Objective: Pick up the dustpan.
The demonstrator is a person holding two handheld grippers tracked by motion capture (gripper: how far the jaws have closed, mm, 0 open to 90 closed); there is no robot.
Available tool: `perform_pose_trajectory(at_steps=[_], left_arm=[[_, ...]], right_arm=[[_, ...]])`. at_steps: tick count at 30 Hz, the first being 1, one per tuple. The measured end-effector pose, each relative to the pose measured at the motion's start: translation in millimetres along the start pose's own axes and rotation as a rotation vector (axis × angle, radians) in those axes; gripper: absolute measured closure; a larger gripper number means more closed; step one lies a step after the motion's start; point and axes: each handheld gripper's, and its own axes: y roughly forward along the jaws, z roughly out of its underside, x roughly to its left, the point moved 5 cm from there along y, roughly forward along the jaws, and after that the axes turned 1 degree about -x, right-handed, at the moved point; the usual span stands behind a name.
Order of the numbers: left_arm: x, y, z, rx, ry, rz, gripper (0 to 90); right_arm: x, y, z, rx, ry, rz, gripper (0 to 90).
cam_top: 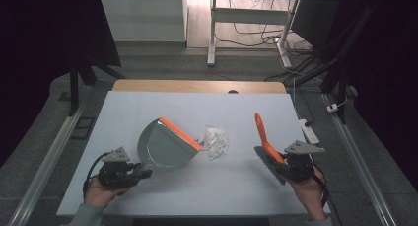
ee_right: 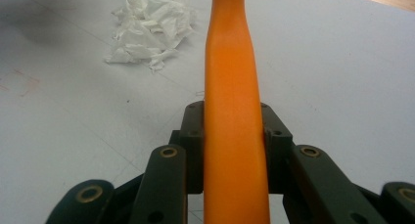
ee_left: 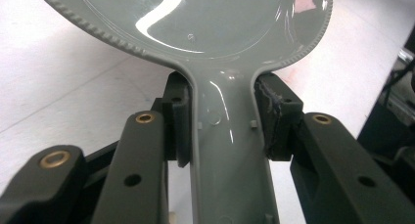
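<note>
Table (cam_top: 148, 196) covered in pale sheet, dim room, cables on the floor behind. Left tongs (cam_top: 140, 175) clamp the grey dustpan (cam_top: 165, 144) handle; right tongs (cam_top: 276, 163) clamp the orange brush (cam_top: 263, 134). Crumpled paper (cam_top: 215, 141) lies between them, touching the dustpan's lip.

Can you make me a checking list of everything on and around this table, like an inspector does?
Surface: white table top, wooden strip along its far edge.
Job's things: grey dustpan with an orange lip, its mouth right beside the pile of torn white paper; orange-handled brush to the right of the pile, apart from it.
Clutter: nothing seen besides the paper.
Grippers: left tool shut on the dustpan's handle; right tool shut on the brush's handle.
Cables: black cable loops at each hand; loose cables on the floor beyond the table.
Surroundings: dark room, white desk legs at the back, power strip at the table's right.
</note>
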Motion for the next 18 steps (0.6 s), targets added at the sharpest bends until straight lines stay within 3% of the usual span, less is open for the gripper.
perform_pose_trajectory(at_steps=[8,18], left_arm=[[-9.6,8.7,2.0,0.060,0.063,0.021,61.4],[-19.2,20.5,3.2,0.103,0.081,0.054,61.4]], right_arm=[[0.5,0.6,0.0,0.002,0.001,0.000,69.7],[1.2,0.9,-0.1,0.002,-0.001,0.000,69.7]])
